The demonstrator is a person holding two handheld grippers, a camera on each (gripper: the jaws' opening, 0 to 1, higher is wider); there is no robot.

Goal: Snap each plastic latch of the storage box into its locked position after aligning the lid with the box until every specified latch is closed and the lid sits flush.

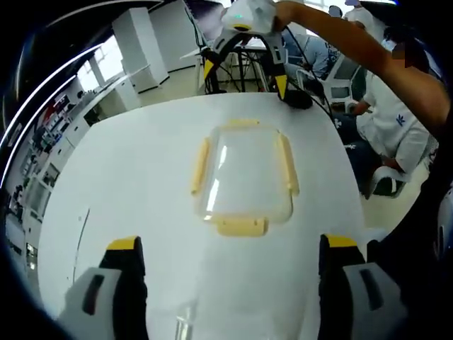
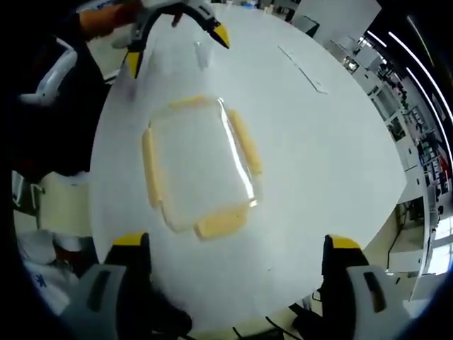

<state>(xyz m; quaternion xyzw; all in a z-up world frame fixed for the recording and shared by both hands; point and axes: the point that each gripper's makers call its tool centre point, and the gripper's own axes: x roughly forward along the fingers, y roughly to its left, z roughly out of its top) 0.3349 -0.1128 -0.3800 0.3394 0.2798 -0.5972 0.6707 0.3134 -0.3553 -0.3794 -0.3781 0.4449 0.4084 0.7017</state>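
White table carries the clear box at its centre, lid on, four yellow latches seemingly flared outward, unlocked. Left gripper and right gripper hover on opposite sides, jaws spread wide, empty, probably readying to press latches.

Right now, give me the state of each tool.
Left tool: open, holding nothing.
Right tool: open, holding nothing.

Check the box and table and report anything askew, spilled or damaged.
Nothing stands out. The clear storage box sits flat on the white table, lid on, four yellow latches flared outward, none snapped down. Both grippers hover open, apart from it.
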